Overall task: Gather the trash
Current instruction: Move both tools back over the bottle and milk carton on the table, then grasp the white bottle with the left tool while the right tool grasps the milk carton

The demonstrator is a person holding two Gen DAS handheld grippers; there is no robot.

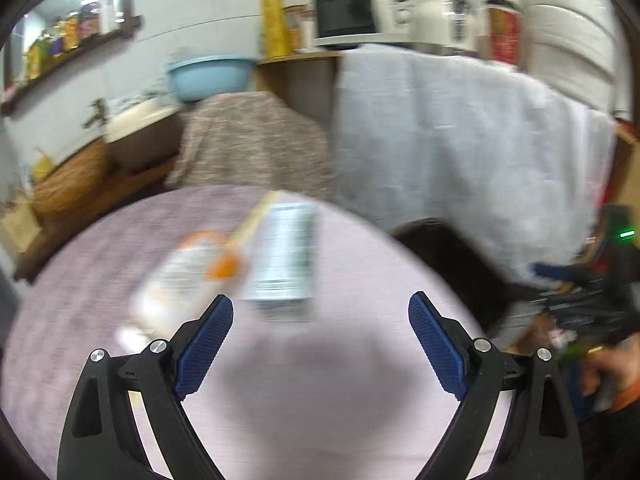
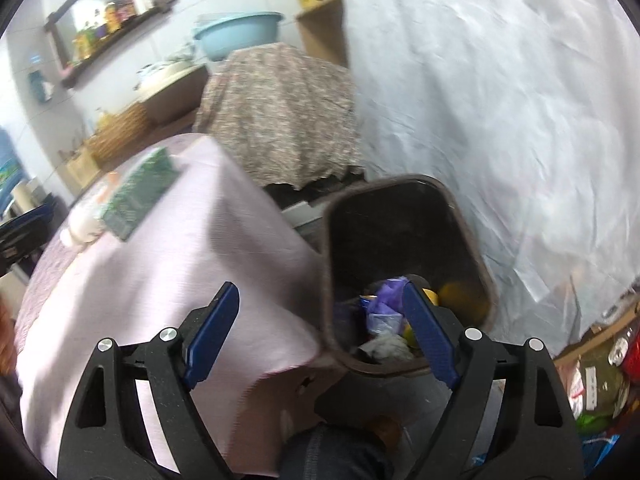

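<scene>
Left wrist view: the left gripper (image 1: 321, 307) hangs over a table spread with a pale lilac tablecloth (image 1: 340, 380), its blue-padded jaws spread wide with nothing between them. Just past the fingertips, at about 12 o'clock, lies a flat silver-and-green carton (image 1: 285, 258), blurred. Touching its left side, at 11 o'clock, lies a white bottle with orange markings (image 1: 182, 276), tilted, and a pale stick-like thing (image 1: 256, 216) rests along the seam between the two. Beyond the table stand something covered by a speckled cloth (image 1: 256, 140), a light blue basin (image 1: 208, 76) and, at 1 o'clock, a white microwave (image 1: 360, 12) above a hanging white sheet (image 1: 460, 132). At 3 o'clock the other gripper shows as a dark shape at the frame's edge.

Right wrist view: the right gripper (image 2: 321, 306) also stands wide open and empty, held over the corner of the table and a dark trash bin (image 2: 472, 240) just beside it. The bin sits at 1 o'clock, its mouth open, with a purple bag (image 2: 386, 294), crumpled wrappers and something yellow-orange (image 2: 460, 296) inside. The carton (image 2: 138, 192) and the bottle (image 2: 82, 222) lie well apart from the bin, at 10 o'clock on the tablecloth (image 2: 160, 300).
</scene>
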